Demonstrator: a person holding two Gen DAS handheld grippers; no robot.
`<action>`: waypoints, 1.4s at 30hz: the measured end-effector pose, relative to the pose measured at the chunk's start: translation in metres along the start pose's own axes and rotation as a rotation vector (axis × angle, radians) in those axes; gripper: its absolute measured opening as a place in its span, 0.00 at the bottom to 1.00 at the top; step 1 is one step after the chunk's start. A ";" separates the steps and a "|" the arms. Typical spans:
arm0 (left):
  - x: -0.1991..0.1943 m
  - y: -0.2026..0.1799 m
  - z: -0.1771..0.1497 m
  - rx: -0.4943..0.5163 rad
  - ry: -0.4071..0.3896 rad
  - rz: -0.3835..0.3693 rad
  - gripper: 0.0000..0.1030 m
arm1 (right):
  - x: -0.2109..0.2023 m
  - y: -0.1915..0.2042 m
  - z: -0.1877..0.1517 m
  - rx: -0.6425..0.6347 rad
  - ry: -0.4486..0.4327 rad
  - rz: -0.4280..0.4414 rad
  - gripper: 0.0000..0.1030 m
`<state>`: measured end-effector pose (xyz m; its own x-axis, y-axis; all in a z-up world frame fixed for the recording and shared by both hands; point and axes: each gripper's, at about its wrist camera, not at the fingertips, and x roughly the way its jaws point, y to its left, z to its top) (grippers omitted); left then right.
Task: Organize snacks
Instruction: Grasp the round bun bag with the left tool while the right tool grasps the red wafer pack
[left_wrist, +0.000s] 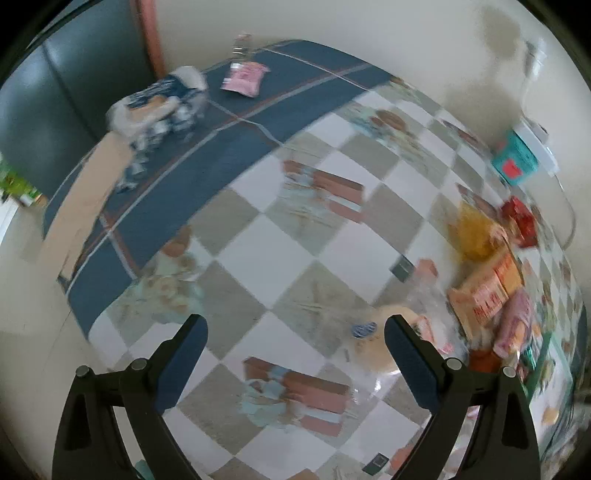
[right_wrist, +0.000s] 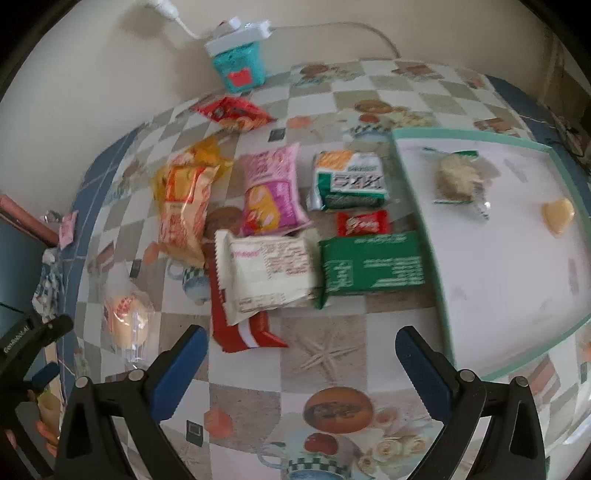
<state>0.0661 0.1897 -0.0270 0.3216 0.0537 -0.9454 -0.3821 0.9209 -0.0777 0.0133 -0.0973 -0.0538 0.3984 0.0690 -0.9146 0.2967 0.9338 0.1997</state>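
Note:
Several snack packets lie on the checkered tablecloth (right_wrist: 332, 332) in the right wrist view: an orange bag (right_wrist: 184, 206), a pink bag (right_wrist: 273, 192), a green-and-white pack (right_wrist: 351, 181), a small red candy (right_wrist: 364, 222), a white packet (right_wrist: 269, 269) on a red one (right_wrist: 243, 332), a green box (right_wrist: 373, 267), a red bag (right_wrist: 232, 112) and a clear-wrapped bun (right_wrist: 127, 317). A white tray with a teal rim (right_wrist: 417, 206) holds a wrapped cake (right_wrist: 458, 177) and a yellow piece (right_wrist: 557, 214). My right gripper (right_wrist: 301, 354) is open above the cloth. My left gripper (left_wrist: 295, 343) is open and empty, with the clear-wrapped bun (left_wrist: 373, 343) by its right finger.
A teal box (right_wrist: 240, 66) with a white lid stands against the wall, a white cable behind it. At the far blue edge of the cloth lie a pink packet (left_wrist: 243, 77) and a blue-and-white crumpled bag (left_wrist: 162, 103). A dark chair back (left_wrist: 55, 92) is behind.

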 end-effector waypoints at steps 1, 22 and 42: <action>0.001 -0.006 -0.001 0.031 0.004 -0.008 0.94 | 0.004 0.004 -0.001 -0.007 0.010 0.000 1.00; 0.061 -0.078 -0.005 0.345 0.109 -0.043 0.94 | 0.059 0.055 -0.003 -0.142 0.072 -0.091 1.00; 0.060 -0.062 -0.009 0.285 0.108 -0.060 0.56 | 0.067 0.078 -0.001 -0.197 0.064 -0.035 0.44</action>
<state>0.1016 0.1326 -0.0821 0.2368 -0.0314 -0.9711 -0.1017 0.9932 -0.0569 0.0626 -0.0195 -0.1000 0.3330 0.0515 -0.9415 0.1318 0.9862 0.1006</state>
